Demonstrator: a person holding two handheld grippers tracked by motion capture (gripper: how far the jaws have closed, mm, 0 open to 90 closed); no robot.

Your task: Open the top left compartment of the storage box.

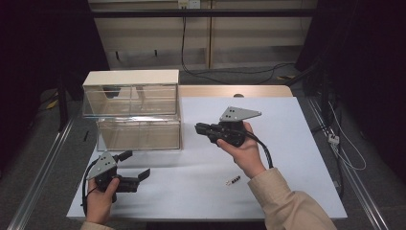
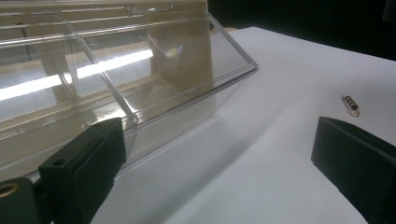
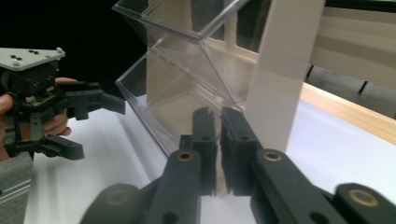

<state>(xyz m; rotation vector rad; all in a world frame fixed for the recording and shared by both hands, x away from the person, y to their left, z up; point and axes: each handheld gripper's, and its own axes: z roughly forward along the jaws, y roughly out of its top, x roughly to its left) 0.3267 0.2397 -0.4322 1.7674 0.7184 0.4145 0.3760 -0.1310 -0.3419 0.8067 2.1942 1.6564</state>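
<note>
1. Right claw (image 1: pixel 201 128) is sitting closed, jaws nearly meeting, nothing between them; in the right gripper view a thin gap is showing between the pads (image 3: pixel 218 154).
2. It is hanging above the worktop (image 1: pixel 287 143), held level and pointing at the clear bin unit (image 1: pixel 136 115), tips just beside the lower bin's right end, not touching as far as I can tell.
3. Left claw (image 1: pixel 136 165) is standing wide open and empty; both jaws are framing bare worktop in the left gripper view (image 2: pixel 219 154).
4. It is sitting low at the near left of the worktop, aimed toward the lower bin's front wall (image 2: pixel 140 93), apart from it.
5. Small striped part (image 1: pixel 233 180) is lying flat on the worktop near the front edge, just beside the right sleeve, well apart from both claws; also showing in the left gripper view (image 2: pixel 350 104).
6. Bin unit: two tilt-out clear bins stacked in a cream housing, sitting at the worktop's far left; both bins are looking empty.
</note>
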